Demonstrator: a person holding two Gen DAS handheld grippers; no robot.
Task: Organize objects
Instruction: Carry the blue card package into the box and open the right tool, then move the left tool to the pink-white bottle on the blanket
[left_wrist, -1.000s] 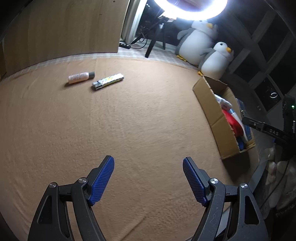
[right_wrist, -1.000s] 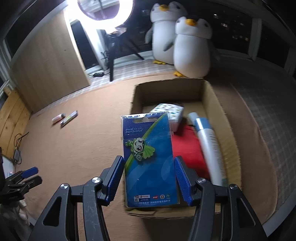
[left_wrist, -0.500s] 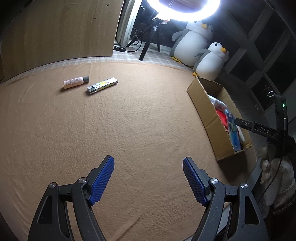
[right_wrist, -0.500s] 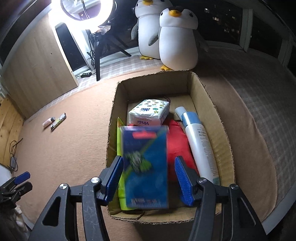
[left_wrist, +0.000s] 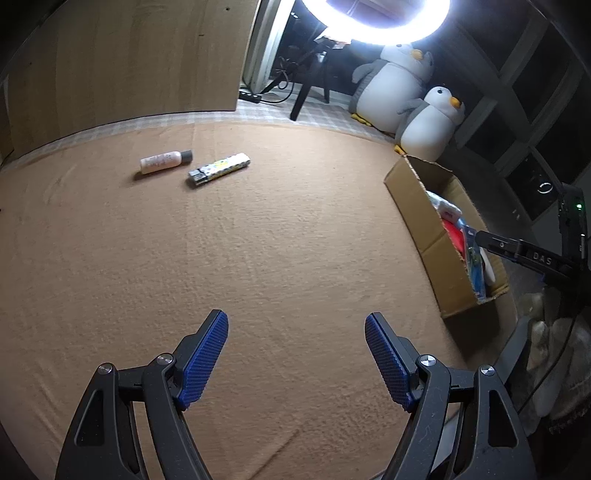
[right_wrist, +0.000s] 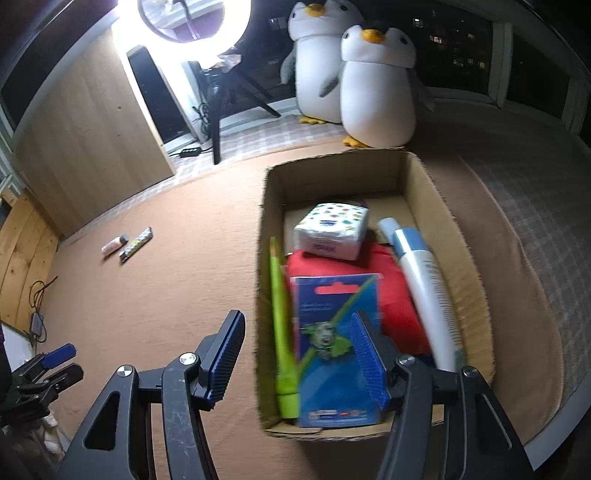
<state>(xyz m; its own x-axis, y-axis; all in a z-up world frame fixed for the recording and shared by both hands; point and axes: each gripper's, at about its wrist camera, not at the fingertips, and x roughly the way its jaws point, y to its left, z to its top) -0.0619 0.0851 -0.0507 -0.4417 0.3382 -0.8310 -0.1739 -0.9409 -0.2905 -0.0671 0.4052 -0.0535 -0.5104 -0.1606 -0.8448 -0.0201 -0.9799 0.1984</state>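
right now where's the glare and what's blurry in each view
Left wrist view: the ring light blows out the top edge, the pink bottle stays sharp, fisheye bends the mat's far edge. Right wrist view: motion blur smears the blue card and white tube; glare at top left.

A card pack (right_wrist: 334, 350) lies in the box (right_wrist: 448, 236), the bottle (left_wrist: 165, 161) and stick (left_wrist: 219, 170) well left on the blanket (left_wrist: 258, 258).

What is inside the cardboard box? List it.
Inside the cardboard box: a tissue pack on a red item, a white and blue tube, a green item and a blue carded pin. The box floor beneath them is mostly hidden.
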